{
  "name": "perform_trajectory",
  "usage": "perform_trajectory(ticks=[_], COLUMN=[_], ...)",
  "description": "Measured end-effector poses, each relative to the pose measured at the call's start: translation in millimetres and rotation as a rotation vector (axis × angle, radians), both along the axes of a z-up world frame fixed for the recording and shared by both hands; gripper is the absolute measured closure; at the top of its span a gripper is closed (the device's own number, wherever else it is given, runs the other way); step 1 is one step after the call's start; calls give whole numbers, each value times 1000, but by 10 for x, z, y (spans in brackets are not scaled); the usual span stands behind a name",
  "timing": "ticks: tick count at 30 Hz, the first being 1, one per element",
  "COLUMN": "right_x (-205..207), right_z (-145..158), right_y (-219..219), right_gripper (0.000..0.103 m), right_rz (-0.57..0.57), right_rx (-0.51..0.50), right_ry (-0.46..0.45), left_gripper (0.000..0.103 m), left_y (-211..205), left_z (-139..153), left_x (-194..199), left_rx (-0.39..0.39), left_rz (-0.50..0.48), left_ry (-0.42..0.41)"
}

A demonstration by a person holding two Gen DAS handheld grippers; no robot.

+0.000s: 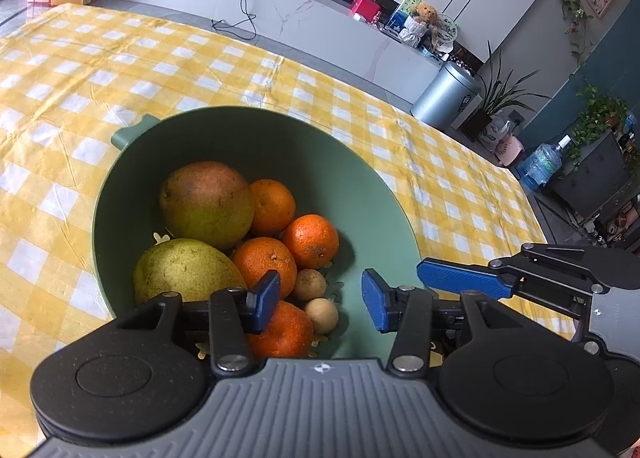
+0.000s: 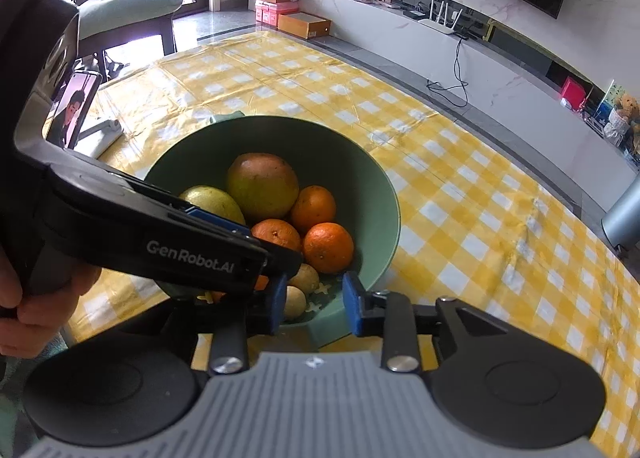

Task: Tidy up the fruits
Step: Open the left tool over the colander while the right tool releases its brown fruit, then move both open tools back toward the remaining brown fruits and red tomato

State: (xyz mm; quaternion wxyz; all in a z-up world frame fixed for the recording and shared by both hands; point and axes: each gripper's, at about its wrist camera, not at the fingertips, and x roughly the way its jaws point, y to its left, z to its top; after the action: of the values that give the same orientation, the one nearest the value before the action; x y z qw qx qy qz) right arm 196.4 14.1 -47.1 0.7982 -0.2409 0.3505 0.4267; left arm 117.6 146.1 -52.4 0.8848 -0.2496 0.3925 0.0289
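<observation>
Both grippers hang over the near rim of the green bowl [image 1: 248, 129], pointing down into it. Left gripper [image 1: 320, 304] has its blue pads standing apart with nothing pressed between them; the fruit seen through the gap lies below, in the bowl. Right gripper [image 2: 314, 304] is also parted, more narrowly, and grips nothing, with the bowl's near rim showing between its pads.

On the table, the yellow checked cloth [image 1: 120, 69] runs bare out to the far edge. The bowl sits toward the near edge and holds all the fruit in view. Largest are the two mangoes: the reddish-green mango [image 1: 206, 203] at the back and the yellow-green mango [image 1: 186, 270] in front of it, touching. Beside them four oranges cluster; the nearest orange [image 1: 284, 332] lies just under the left gripper's left pad. Smallest are two brown round fruits [image 1: 314, 298], wedged between the oranges and the bowl's wall.

The step in hand looks like releasing and clearing away, since no fruit remains outside the bowl. To do it well, I would keep both sets of pads spread, lift straight up before drawing back, and avoid clipping the rim or nudging the top oranges, which sit loosely and could roll.
</observation>
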Motion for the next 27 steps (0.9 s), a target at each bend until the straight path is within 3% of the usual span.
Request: perform_trajectory(ticks=[7,10,16,23,27], right_x=[-65,-81,-81,-111,-88], right_z=[127,174,222,112,-29], right_y=[-228,-398,-798,-1352,-1686], right_gripper=[67,61,57,54,54], right_rz=[-37,-79,-171,-297,-404], right_rx=[47,69,105,111,115], right_ry=[-10,-15,-2,25,92], left_gripper=[42,40,40,40,40], left_y=[-158,-291,-566,-899,-1093], left_z=[150,238,363,434,406], left_x=[-49,-69,-92,-129,-121], left_rx=[35,62,108,149,158], left_rz=[-31,-63,-151,-250,-311], left_ry=[-30,-50,-84,-116,-115])
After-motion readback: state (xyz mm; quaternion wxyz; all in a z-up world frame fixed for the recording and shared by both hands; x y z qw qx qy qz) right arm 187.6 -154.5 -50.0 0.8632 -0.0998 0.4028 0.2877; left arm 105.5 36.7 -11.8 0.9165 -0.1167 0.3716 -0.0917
